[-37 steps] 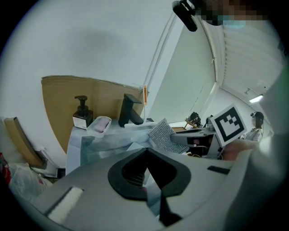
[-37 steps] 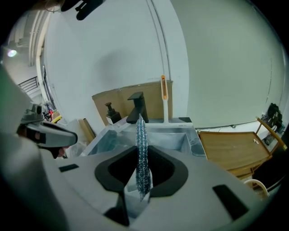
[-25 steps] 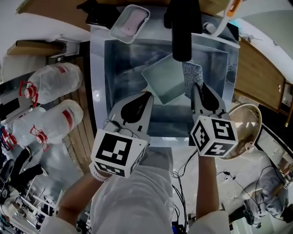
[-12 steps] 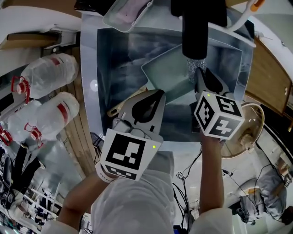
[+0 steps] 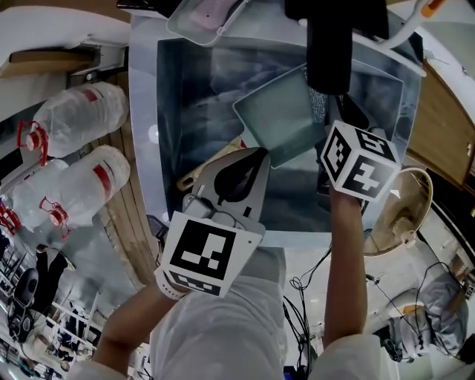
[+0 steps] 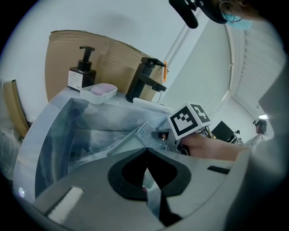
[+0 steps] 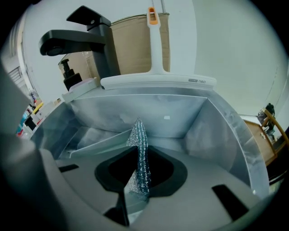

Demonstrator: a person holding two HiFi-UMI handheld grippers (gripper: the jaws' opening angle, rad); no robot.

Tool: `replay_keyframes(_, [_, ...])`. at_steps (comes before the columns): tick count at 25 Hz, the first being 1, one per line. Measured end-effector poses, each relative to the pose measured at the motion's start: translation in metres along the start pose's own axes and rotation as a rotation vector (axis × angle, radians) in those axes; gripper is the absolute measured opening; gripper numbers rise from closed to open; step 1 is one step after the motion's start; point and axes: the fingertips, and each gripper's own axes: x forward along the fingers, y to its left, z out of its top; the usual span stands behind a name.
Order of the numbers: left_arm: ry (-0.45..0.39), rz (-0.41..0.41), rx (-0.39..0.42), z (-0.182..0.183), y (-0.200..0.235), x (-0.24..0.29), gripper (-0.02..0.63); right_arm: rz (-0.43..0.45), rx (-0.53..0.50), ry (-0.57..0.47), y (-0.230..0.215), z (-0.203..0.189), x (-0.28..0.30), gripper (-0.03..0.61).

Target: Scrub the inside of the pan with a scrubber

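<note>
A pale square pan stands tilted in the steel sink, its wooden handle pointing to the lower left. My left gripper is shut at the pan's near corner, with a pale edge of the pan between its jaws. My right gripper is shut on a silver mesh scrubber, which stands up between the jaws. The scrubber lies against the pan's right rim, partly hidden under the tap. In the left gripper view the scrubber rests on the pan.
A black tap overhangs the sink's back. A soap dish and a pump bottle sit at the back rim, a white-handled tool behind. Large plastic bottles lie left; a round bowl stands right.
My right gripper has carried the scrubber further toward the sink's back, along the pan's right side. The pan has shifted slightly right. My left gripper has hardly moved.
</note>
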Motion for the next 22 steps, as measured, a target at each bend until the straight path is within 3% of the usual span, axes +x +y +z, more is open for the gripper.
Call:
replay_keyframes(8, [0.009, -0.018, 0.005, -0.007, -0.009, -0.002, -0.006, -0.035, -0.058, -0.005, -0.003, 0.002, 0.003, 0.058])
replay_keyframes(13, [0.008, -0.025, 0.010, -0.007, -0.013, -0.004, -0.006, -0.071, -0.095, 0.051, -0.010, -0.006, -0.002, 0.058])
replay_keyframes(22, [0.005, -0.027, 0.005, -0.009, -0.013, -0.011, -0.005, -0.080, -0.064, 0.033, -0.019, -0.020, -0.018, 0.058])
